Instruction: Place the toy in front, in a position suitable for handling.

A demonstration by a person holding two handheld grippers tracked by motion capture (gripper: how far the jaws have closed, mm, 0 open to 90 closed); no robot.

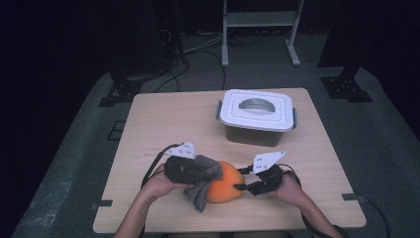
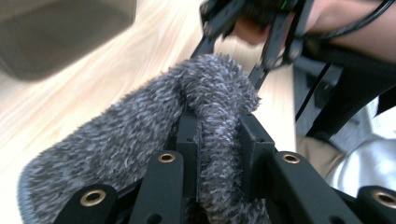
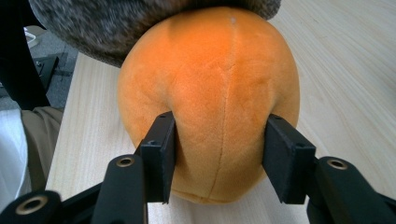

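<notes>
An orange plush ball lies near the table's front edge, with a grey fuzzy cloth draped over its left side. My left gripper comes in from the left and is shut on a fold of that cloth; the fold is pinched between its jaws. From the right, my right gripper is shut on the orange ball. Its pads dent the plush on both sides. The right gripper also shows beyond the cloth in the left gripper view.
A grey box with a white clip-on lid stands at the back right of the wooden table. Cables and a white rack's legs sit on the floor behind. A person's forearms enter from the bottom edge.
</notes>
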